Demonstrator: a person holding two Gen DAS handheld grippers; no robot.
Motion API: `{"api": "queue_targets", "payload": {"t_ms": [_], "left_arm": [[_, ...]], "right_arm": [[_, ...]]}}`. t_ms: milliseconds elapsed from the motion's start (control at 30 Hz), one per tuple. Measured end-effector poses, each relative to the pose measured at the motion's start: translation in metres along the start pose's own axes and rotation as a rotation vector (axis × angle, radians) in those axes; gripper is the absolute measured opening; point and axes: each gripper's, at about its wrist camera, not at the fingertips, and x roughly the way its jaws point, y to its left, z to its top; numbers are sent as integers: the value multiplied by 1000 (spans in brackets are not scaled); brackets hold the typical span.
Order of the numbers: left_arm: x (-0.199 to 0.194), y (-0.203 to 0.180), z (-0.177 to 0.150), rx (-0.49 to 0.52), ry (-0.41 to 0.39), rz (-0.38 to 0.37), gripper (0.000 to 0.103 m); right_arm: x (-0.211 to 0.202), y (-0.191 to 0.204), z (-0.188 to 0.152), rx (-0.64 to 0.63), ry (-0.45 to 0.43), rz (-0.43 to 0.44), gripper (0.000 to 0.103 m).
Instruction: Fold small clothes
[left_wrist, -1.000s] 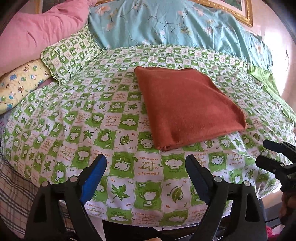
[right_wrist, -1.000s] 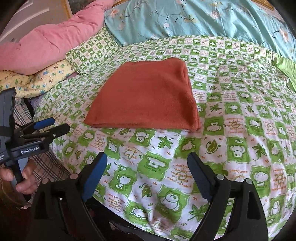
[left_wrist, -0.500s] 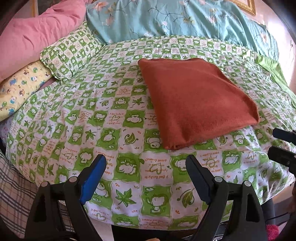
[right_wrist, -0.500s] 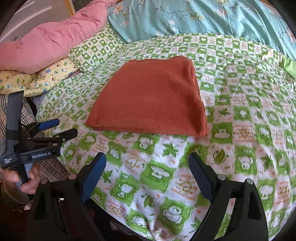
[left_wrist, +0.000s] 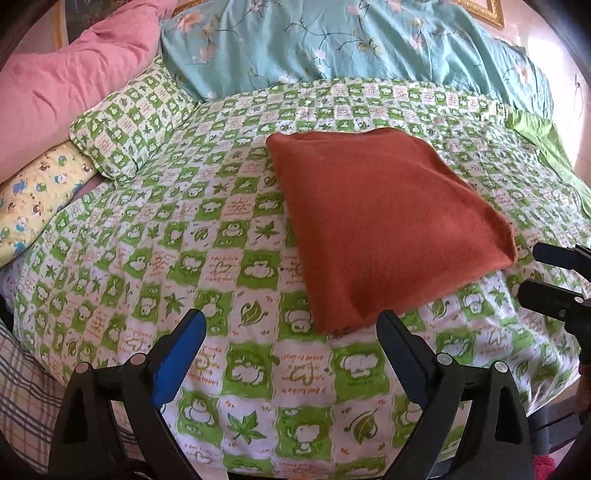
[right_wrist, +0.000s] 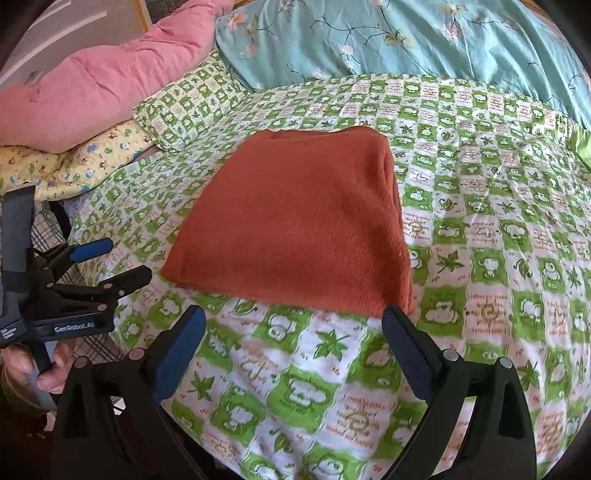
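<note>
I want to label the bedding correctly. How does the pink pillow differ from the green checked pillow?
The pink pillow is plain; the green checked pillow has a leaf-and-animal print. The pink pillow looks bigger and lies behind, while the green checked pillow lies nearer the orange cloth. Both lie at the bed's far left.

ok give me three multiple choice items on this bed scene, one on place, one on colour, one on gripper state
1. Where does the folded cloth lie?
A. on the green checked bedcover
B. on the pink pillow
C. between a gripper's fingers

2. What colour is the folded cloth?
A. teal
B. rust orange
C. yellow

3. How do the left gripper and the right gripper stand?
A. both shut on cloth
B. one shut, one open
C. both open, holding nothing

Answers: A, it rests flat on the bedcover; B, its surface is rust orange; C, fingers stand wide apart with only bedcover behind.
</note>
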Motion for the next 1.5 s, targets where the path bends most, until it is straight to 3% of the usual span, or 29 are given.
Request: {"api": "queue_targets", "payload": {"t_ms": [367, 1500], "left_arm": [[14, -8, 22, 20, -9, -4, 96], [35, -3, 47, -2, 6, -13, 97]], "right_arm": [[10, -5, 21, -3, 6, 5, 98], [27, -13, 53, -17, 21, 18, 99]]}}
